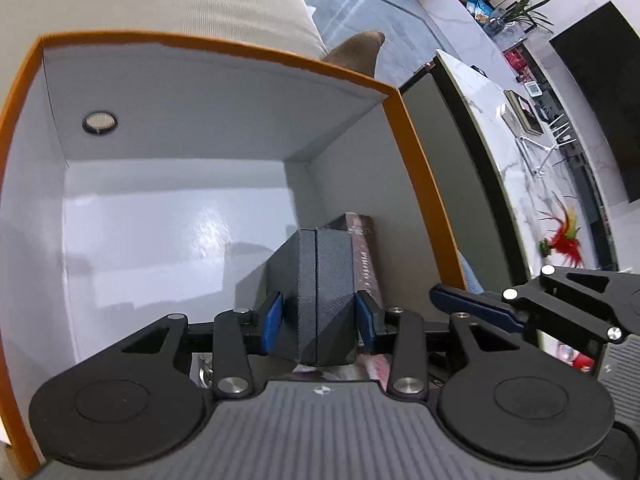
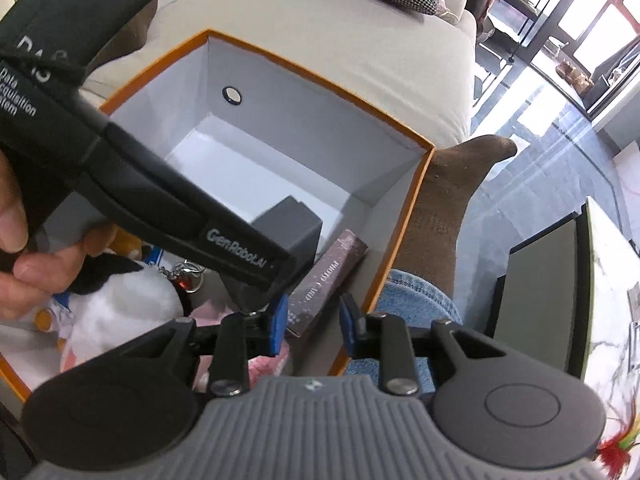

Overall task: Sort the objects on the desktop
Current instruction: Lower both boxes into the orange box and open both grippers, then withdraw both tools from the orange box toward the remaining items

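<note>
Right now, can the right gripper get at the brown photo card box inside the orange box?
Probably yes. The right gripper is open and empty, and the photo card box lies just ahead of its fingers against the orange box wall. The left gripper, holding the gray case, crowds one side.

plush toy (image 2: 120, 312) half hidden behind left gripper body; keychain (image 2: 186, 278) partly hidden.

We see our left tongs (image 1: 318, 322) built of matte black link arms with silver screw heads, blue pads (image 1: 274, 320) on the fingertips, and a ribbed grey body with two round black discs. Our right tongs (image 2: 313, 326) match. White "GenRobot.AI" lettering marks one black handle, gripped by bare-skinned fingers (image 2: 28, 268).
</note>
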The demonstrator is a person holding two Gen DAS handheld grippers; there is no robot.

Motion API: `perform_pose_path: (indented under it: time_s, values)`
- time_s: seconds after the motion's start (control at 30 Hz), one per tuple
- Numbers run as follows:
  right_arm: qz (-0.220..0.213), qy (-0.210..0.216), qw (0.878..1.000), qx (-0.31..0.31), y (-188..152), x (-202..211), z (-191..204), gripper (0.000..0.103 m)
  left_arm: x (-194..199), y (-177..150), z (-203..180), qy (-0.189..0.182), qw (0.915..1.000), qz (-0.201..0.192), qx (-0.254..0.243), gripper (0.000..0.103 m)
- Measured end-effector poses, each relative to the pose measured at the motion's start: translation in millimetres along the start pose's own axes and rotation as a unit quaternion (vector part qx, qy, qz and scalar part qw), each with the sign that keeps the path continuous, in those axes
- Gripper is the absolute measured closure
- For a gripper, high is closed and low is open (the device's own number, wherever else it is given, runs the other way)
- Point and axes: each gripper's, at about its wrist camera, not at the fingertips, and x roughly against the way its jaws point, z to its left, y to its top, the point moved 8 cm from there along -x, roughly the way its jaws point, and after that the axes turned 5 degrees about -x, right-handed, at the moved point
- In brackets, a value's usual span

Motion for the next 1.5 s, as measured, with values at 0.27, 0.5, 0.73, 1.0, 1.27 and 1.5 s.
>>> perform_pose_path:
  time_s: [0.27, 0.5, 0.73, 1.0, 1.27, 1.5]
  values:
    - [-0.004, 0.004, 1.0, 0.008, -1.2, -4.3, -4.0, 0.072, -7.5, 1.4, 8.4, -0.043, 0.9966, -0.003, 0.069, 0.057]
    - [0.005, 0.012, 1.0, 0.014, -2.4, -5.0, -1.5, 0.071, -0.1, 0.0, -1.5, -0.025, 0.9991, -0.015, 0.03, 0.056]
    - [0.011, 0.022, 1.0, 0.007, -6.2, -3.2, -3.1, 0.071, 12.5, 0.9, -6.3, -0.019, 0.9993, -0.026, 0.017, 0.062]
    - [0.018, 0.03, 0.999, -0.005, -11.0, -0.9, 0.6, 0.071, 58.0, -14.1, -19.0, 0.019, 0.9971, -0.064, -0.036, 0.066]
    - [-0.035, 0.038, 0.999, -0.011, -12.5, 31.2, 26.2, 0.073, 136.4, -54.4, -17.5, 0.093, 0.9811, -0.141, -0.094, 0.066]
    - [-0.152, 0.069, 0.986, -0.01, -2.4, 66.5, 64.3, 0.071, 203.5, -86.4, 7.3, 0.18, 0.9568, -0.192, -0.123, 0.066]
